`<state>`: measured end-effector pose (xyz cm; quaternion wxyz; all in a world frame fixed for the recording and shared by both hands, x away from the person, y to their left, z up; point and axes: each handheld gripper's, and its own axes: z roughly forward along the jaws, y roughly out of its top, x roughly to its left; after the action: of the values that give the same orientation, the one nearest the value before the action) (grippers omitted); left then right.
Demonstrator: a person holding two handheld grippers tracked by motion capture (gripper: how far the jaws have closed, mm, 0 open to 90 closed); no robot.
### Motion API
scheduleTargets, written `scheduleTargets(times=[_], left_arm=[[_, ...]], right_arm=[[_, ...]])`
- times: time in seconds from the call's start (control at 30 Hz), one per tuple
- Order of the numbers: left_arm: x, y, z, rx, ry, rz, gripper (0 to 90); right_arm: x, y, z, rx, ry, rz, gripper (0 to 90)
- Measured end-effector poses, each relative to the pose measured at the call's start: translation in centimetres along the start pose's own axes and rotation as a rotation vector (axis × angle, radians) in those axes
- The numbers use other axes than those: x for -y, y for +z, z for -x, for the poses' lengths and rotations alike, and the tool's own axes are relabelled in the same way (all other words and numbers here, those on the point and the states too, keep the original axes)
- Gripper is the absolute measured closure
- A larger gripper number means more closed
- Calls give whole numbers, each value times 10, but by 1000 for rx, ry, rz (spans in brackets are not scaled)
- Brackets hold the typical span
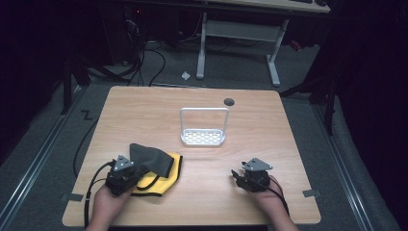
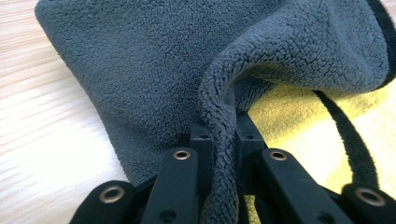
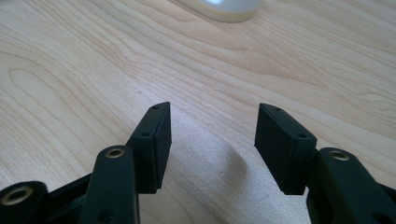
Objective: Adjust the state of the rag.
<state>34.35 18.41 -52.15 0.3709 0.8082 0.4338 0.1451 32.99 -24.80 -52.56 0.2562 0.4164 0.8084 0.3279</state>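
A grey fleece cloth (image 1: pixel 151 158) lies partly over a yellow cloth (image 1: pixel 166 180) near the table's front left. My left gripper (image 1: pixel 137 174) is shut on a raised fold of the grey cloth (image 2: pixel 219 116), pinched between its two black jaws; the yellow cloth (image 2: pixel 299 121) lies underneath to the right in the left gripper view. My right gripper (image 1: pixel 236 175) rests at the front right, open, its fingers (image 3: pixel 154 140) apart over bare wood with nothing between them.
A white rack with a tall handle (image 1: pixel 204 126) stands at the table's middle; its base edge (image 3: pixel 219 8) is at the top of the right gripper view. A dark round hole (image 1: pixel 229 101) sits near the far edge of the wooden table (image 1: pixel 144 110).
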Motion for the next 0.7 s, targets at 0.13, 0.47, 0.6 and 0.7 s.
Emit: scheduleTargets(times=[0.13, 0.47, 0.6, 0.7], left_arm=[[-4, 5, 18, 26, 15, -9, 806], [-17, 24, 56, 103, 16, -11, 801], [-23, 38, 88, 145, 42, -2, 799], [-26, 43, 102, 160, 68, 1, 796]], right_arm=[[0, 0, -1, -4, -6, 0, 466], [-1, -1, -4, -11, -14, 6, 469], [-1, -1, -4, -13, -14, 9, 469], [-1, -2, -5, -15, -16, 11, 469]])
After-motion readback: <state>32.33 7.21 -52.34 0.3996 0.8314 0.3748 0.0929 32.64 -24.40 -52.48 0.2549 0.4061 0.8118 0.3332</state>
